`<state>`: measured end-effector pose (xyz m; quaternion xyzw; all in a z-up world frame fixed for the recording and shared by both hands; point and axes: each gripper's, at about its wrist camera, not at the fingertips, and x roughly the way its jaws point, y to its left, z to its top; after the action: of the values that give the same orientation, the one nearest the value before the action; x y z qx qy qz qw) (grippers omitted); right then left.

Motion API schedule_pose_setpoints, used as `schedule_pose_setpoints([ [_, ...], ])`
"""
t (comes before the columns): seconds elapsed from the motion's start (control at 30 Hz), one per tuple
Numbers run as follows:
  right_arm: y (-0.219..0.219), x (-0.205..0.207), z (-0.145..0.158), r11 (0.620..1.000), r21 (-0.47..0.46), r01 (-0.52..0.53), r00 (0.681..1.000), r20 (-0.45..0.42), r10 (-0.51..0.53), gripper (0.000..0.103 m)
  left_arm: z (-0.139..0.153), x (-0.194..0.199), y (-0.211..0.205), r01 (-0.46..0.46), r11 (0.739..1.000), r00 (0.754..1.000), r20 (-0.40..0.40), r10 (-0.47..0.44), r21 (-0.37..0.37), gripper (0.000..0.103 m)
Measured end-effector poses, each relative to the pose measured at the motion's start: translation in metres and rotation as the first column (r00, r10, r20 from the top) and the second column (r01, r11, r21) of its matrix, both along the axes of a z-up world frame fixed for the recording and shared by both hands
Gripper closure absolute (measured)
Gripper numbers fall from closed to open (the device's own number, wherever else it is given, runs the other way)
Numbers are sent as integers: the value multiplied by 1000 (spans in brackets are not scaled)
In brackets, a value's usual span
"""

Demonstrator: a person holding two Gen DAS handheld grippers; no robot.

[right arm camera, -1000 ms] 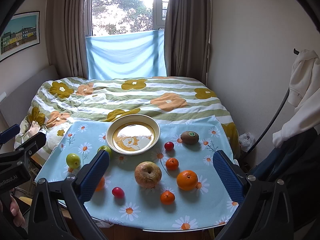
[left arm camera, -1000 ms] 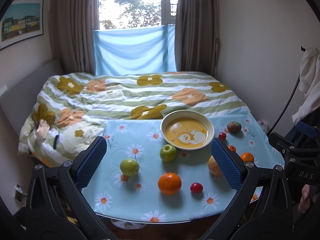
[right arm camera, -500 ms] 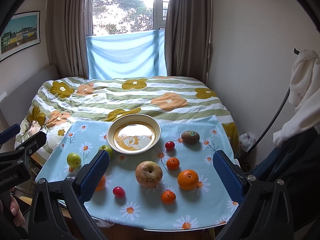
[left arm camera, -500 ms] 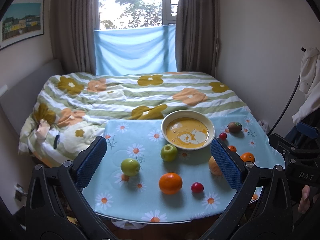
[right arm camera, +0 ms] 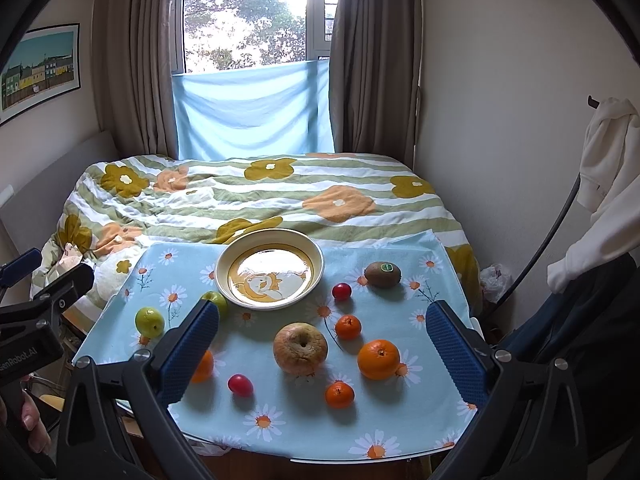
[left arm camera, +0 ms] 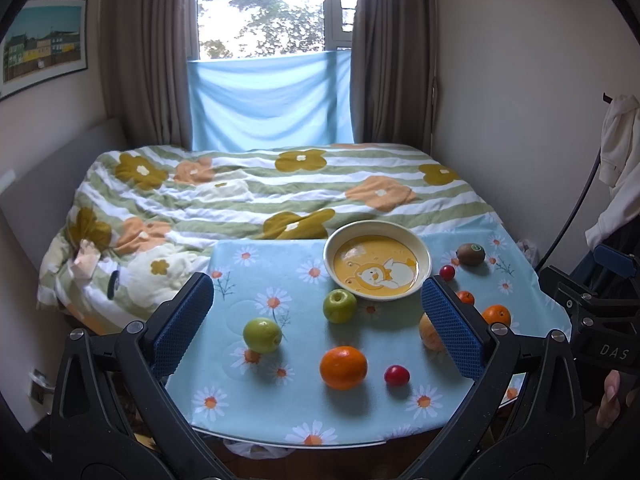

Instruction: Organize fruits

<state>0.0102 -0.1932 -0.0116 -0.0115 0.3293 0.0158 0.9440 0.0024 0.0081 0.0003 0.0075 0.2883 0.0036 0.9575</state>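
Showing the starting layout: both grippers are held back from the counter (right arm camera: 400, 436), and nothing is gripped. The left gripper (left arm camera: 316, 328) is seen with its jaws spread wide and released; the right gripper (right arm camera: 320, 344) is likewise released, its blue pads (right arm camera: 456, 356) well apart.

The bowl (right arm camera: 269, 268), printed with a cartoon figure, is set at the 12 o'clock side of the counter and holds no fruit. In the right wrist view the fruits are scattered around it: a kiwi (right arm camera: 382, 274) at 2 o'clock of the bowl, a red cherry tomato (right arm camera: 341, 291) between kiwi and bowl, a wrinkled apple (right arm camera: 300, 348) at 6 o'clock, a large orange (right arm camera: 378, 359) just beside the apple at its 3 o'clock, and two small tangerines (right arm camera: 348, 327) (right arm camera: 339, 394) near it. A second red tomato (right arm camera: 240, 385) lies at 7 o'clock. In the left wrist view two green apples (left arm camera: 339, 306) (left arm camera: 262, 335) and another orange (left arm camera: 343, 367) are seen toward the 8 o'clock side.

The step in hand is judged to be the choice and approach of a first fruit, presumably for the bowl. It is best done by lowering the released jaws squarely over one fruit at its widest girth, a well-separated one being preferred so that neighbours are not nudged. Round fruit may roll on the cloth; closing should be gentle, especially on the soft, wrinkled apple and the tomatoes.
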Motion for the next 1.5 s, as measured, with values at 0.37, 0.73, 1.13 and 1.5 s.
schedule_pose_setpoints([
  [0.37,0,-1,-2,1000,5,9,1000,-10,-9,0,-5,8,12,27,1000,999,-45,-28,-9,0],
  [0.73,-24,-10,-40,999,0,43,996,-74,-43,0,-56,12,0,69,997,987,-146,-74,-36,0],
  [1.13,-85,23,-102,996,-19,-86,980,-182,81,0,-125,14,-64,6,1000,971,-239,-11,-24,0],
  [1.5,-124,59,-154,973,-17,-231,942,-256,219,0,-193,29,-106,-56,998,945,-324,52,-4,7],
])
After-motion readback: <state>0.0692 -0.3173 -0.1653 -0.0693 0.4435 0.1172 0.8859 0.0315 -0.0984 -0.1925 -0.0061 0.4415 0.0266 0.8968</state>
